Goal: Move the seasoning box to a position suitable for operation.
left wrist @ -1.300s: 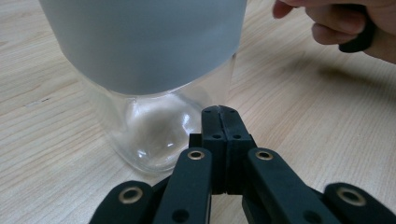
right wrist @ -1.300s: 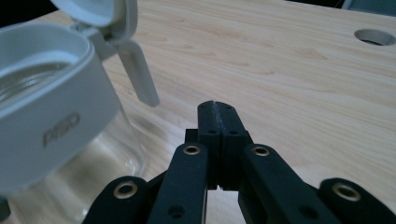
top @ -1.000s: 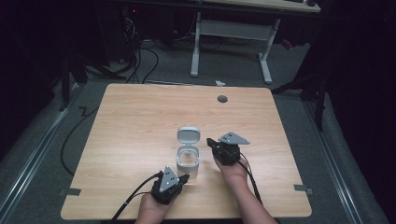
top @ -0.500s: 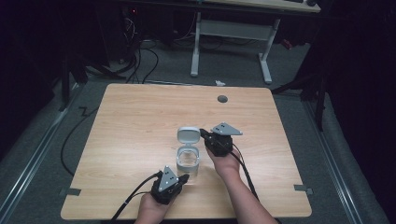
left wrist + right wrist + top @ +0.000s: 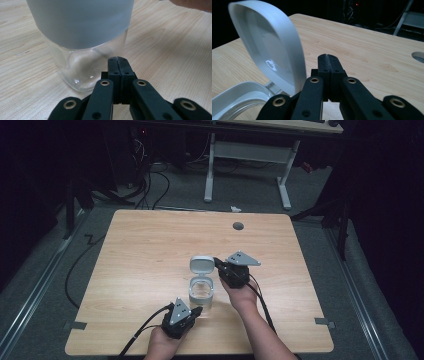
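Observation:
A clear square jar (image 5: pixel 201 294) with a grey-white collar stands near the middle of the wooden table (image 5: pixel 150 250). Its hinged white lid (image 5: pixel 202 264) is flipped up and open behind the mouth. My left gripper (image 5: pixel 196 310) is shut and empty, its tips right at the jar's near lower side; the left gripper view shows the jar's glass body (image 5: pixel 82 67) just past the closed jaws (image 5: pixel 117 60). My right gripper (image 5: pixel 217 262) is shut and empty, its tips beside the raised lid's right edge. The right gripper view has the lid's inner face (image 5: pixel 269 50) left of the jaws (image 5: pixel 327 57).
A round cable hole (image 5: pixel 238 226) sits near the table's far edge. Cables trail from both grippers off the front edge. A white desk frame (image 5: pixel 250 155) and floor cables lie beyond the table. Tape marks (image 5: pixel 322 322) sit at the front corners.
My right gripper has moved forward and left, from beside the jar to the raised lid's right edge. The left gripper has stayed at the jar's near side.

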A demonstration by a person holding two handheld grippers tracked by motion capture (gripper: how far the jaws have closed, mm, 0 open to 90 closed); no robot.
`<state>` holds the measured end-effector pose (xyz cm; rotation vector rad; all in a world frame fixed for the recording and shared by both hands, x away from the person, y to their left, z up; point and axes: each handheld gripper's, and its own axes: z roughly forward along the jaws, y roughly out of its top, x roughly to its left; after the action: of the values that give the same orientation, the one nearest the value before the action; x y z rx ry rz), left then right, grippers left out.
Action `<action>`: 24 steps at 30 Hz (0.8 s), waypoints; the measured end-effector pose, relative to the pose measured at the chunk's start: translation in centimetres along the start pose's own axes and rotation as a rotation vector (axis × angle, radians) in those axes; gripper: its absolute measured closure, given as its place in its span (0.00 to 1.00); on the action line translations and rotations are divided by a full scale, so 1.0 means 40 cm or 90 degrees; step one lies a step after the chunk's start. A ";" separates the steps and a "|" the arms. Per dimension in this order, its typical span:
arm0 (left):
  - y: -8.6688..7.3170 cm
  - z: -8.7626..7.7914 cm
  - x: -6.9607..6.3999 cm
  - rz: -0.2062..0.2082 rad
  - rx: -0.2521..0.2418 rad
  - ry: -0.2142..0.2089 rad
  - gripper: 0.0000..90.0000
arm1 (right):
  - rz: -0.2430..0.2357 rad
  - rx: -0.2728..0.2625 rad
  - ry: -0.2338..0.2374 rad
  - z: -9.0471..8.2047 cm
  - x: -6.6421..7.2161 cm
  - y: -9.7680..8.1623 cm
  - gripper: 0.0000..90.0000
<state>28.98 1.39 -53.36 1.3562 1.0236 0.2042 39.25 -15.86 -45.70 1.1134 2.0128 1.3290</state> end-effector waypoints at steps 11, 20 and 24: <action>0.001 -0.001 0.001 0.000 0.001 -0.001 1.00 | -0.016 -0.010 0.007 -0.028 0.021 0.001 1.00; 0.002 -0.002 0.001 -0.006 -0.001 -0.003 1.00 | -0.034 -0.020 0.019 -0.059 0.054 -0.012 1.00; 0.006 -0.003 0.004 -0.018 -0.003 -0.009 1.00 | -0.037 -0.020 0.019 -0.065 0.055 -0.013 1.00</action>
<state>29.09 1.64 -53.24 1.3366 1.0297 0.1747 35.89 -15.47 -44.99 1.0188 2.0228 1.3508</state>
